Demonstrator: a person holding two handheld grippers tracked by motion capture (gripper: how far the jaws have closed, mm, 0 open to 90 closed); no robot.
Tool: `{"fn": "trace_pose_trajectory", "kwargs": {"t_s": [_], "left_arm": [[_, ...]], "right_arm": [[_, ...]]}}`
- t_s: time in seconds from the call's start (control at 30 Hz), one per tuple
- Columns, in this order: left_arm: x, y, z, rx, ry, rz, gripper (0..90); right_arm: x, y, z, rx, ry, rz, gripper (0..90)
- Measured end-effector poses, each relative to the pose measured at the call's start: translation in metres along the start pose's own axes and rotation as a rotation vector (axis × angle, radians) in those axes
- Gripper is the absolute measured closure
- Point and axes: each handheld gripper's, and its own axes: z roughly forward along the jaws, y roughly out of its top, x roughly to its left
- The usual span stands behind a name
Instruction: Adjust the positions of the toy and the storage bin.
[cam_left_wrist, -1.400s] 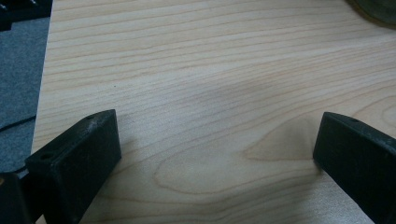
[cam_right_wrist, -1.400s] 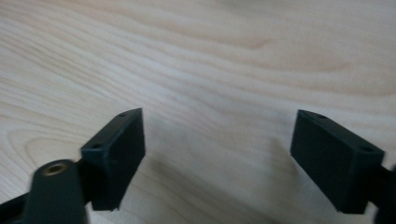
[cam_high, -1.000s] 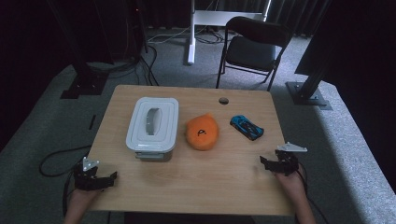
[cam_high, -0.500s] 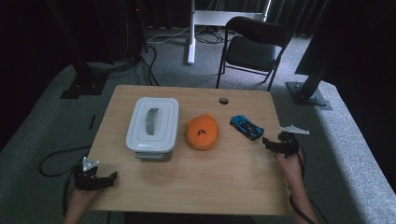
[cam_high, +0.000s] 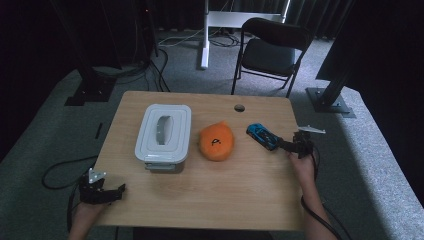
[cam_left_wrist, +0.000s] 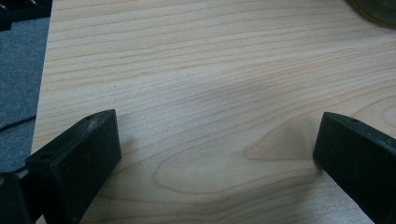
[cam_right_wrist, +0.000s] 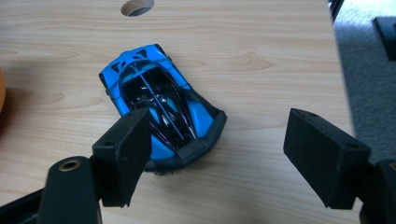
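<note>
A lidded grey container (cam_high: 163, 136) sits toward the desk (cam_high: 210, 200)'s left edge, an orange plush (cam_high: 216, 142) just beside it at centre. A black folding chair (cam_high: 270, 50) stands beyond the far edge.

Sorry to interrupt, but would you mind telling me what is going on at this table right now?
A person holds tongs in each hand at a wooden table. The right tongs are at the blue toy car, jaws apart and just closing a little, not gripping it yet; one jaw overlaps the car's rear. The left tongs rest open at the near left corner. An orange plush and a lidded white container sit untouched.
</note>
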Motion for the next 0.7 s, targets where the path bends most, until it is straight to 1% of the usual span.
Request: {"fn": "trace_pose_trajectory", "kwargs": {"t_s": [0.03,0.1,0.13,0.17,0.2,0.23,0.27,0.33,0.43,0.47,0.57,0.6,0.63,0.67,0.7], "left_arm": [[0.0,0.0,0.0,0.0,0.0,0.0,1.2],[0.0,0.0,0.0,0.0,0.0,0.0,1.2],[0.0,0.0,0.0,0.0,0.0,0.0,1.2],[0.0,0.0,0.0,0.0,0.0,0.0,1.2],[0.0,0.0,0.0,0.0,0.0,0.0,1.2],[0.0,0.0,0.0,0.0,0.0,0.0,1.2],[0.0,0.0,0.0,0.0,0.0,0.0,1.2],[0.0,0.0,0.0,0.0,0.0,0.0,1.2],[0.0,0.0,0.0,0.0,0.0,0.0,1.2],[0.0,0.0,0.0,0.0,0.0,0.0,1.2],[0.0,0.0,0.0,0.0,0.0,0.0,1.2],[0.0,0.0,0.0,0.0,0.0,0.0,1.2],[0.0,0.0,0.0,0.0,0.0,0.0,1.2],[0.0,0.0,0.0,0.0,0.0,0.0,1.2],[0.0,0.0,0.0,0.0,0.0,0.0,1.2]], "right_arm": [[0.001,-0.001,0.006,0.01,-0.009,0.005,25.8],[0.002,-0.001,0.011,0.017,-0.015,0.015,29.9],[0.002,-0.001,0.011,0.017,-0.015,0.015,29.9],[0.002,0.0,0.015,0.016,-0.036,0.026,34.1],[0.002,0.001,0.016,0.016,-0.045,0.035,34.8],[0.001,0.002,0.017,0.01,-0.058,0.048,40.3],[0.001,0.002,0.017,0.01,-0.058,0.048,40.3],[0.0,0.005,0.023,0.041,-0.056,0.061,41.3],[0.0,0.005,0.024,0.049,-0.052,0.055,41.3],[0.002,0.006,0.028,0.059,-0.057,0.044,41.8],[0.002,0.007,0.03,0.056,-0.085,0.042,43.8],[0.001,0.007,0.03,0.064,-0.071,0.054,49.9],[0.001,0.008,0.031,0.078,-0.066,0.063,50.8],[0.001,0.007,0.032,0.08,-0.066,0.066,57.5],[0.001,0.007,0.031,0.076,-0.077,0.06,60.0]]}}
